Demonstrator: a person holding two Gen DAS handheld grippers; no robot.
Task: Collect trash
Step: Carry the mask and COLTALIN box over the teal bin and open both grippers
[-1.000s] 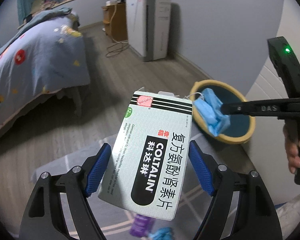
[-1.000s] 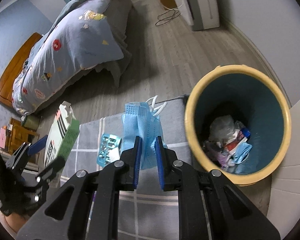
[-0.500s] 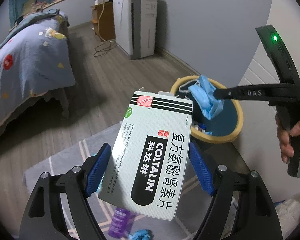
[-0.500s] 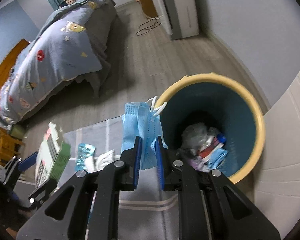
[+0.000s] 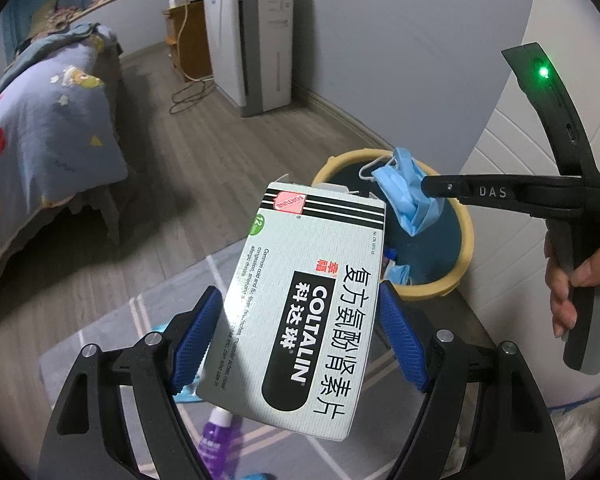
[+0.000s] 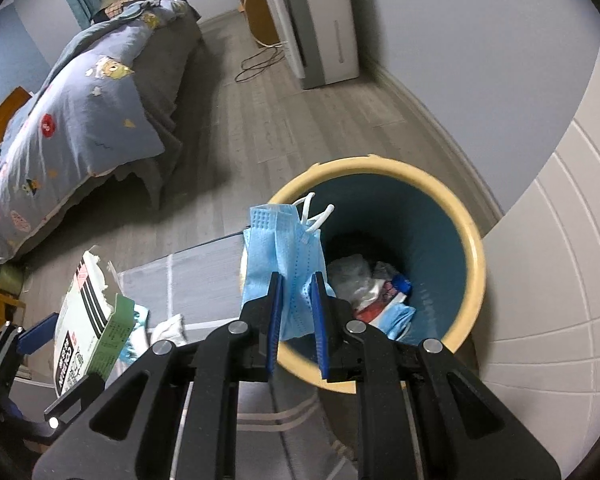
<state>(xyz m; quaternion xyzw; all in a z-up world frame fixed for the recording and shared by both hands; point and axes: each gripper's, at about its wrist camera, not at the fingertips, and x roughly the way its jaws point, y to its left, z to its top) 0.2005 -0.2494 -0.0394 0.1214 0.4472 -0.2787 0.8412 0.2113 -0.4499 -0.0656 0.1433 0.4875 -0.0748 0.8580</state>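
Bedroom floorboards (image 6: 332,128) carry, seemingly, a grey rug (image 6: 204,268).

Both wrist cameras looking steeply down along own fingers, close; sharing waste bin (image 5: 466,256) (image 6: 474,240), bed (image 5: 40,120) (image 6: 80,120), rug (image 5: 148,300) (image 6: 208,264).

A pale-blue pleated face mask (image 6: 284,268) with white loops; a teal-lined, yellow-rimmed round bin (image 6: 474,248); at nine o'clock, a white cardboard medicine box (image 5: 300,304) with black stripes, green side.
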